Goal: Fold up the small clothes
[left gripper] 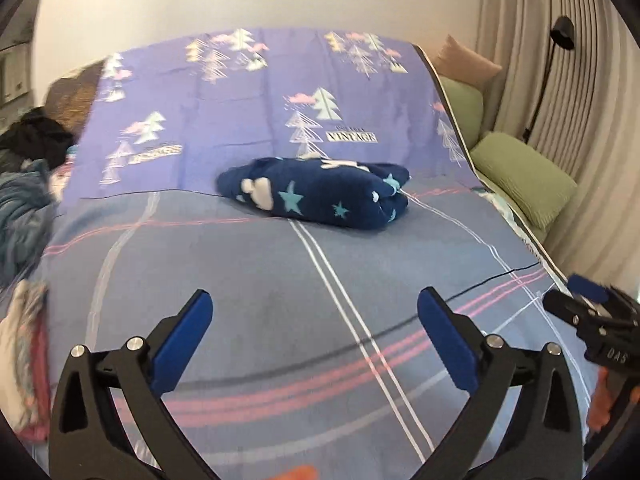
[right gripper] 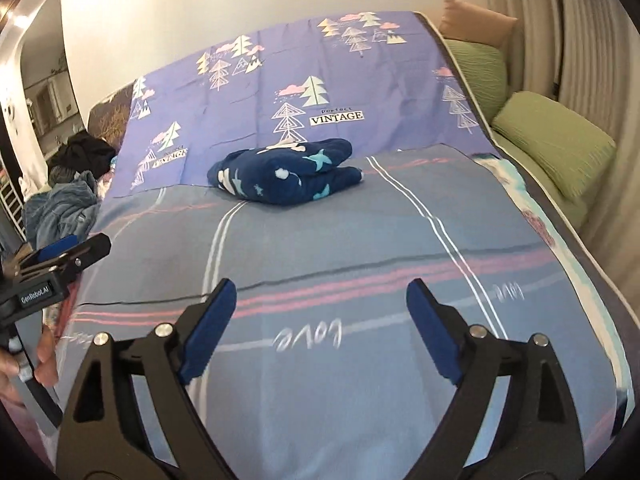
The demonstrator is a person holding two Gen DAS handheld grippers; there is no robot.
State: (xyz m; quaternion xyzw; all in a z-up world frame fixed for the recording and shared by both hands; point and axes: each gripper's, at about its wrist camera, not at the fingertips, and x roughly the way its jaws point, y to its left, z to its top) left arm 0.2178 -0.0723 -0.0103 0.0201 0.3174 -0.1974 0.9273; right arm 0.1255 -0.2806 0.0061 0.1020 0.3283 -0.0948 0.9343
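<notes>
The left edge of the left wrist view is smeared with blur: a heap of clothes (left gripper: 24,208) there reads only as blue-grey and black cloth, and lower down a white and pink bundle (left gripper: 24,360) is cut off by the lens rim, so I cannot tell what garments they are. From the right wrist view the same heap (right gripper: 68,200) is sharper, blue fabric with something black on top, lying at the bed's left side. The person's hand (right gripper: 44,356) shows only as a few fingers at the frame edge, wrapped round the left tool's handle.

The left claw (left gripper: 314,336) stands wide open with nothing between its blue pads, hovering over the bed. The right claw (right gripper: 320,320) is likewise spread wide and holds nothing. Each shows in the other's view at the margin, partly cropped.

The folded garment (left gripper: 316,192), dark navy fleece with white clouds and pale blue stars, sits as a thick bundle near the middle of the bed (left gripper: 280,300), well ahead of both claws, right where the grey-blue striped blanket meets a purple sheet (left gripper: 240,92) printed with trees and the word VINTAGE.

Beyond is a plain pale wall. Along the bed's right side lie green cushions (right gripper: 556,136) and a beige one, against ribbed curtains (left gripper: 560,60).
</notes>
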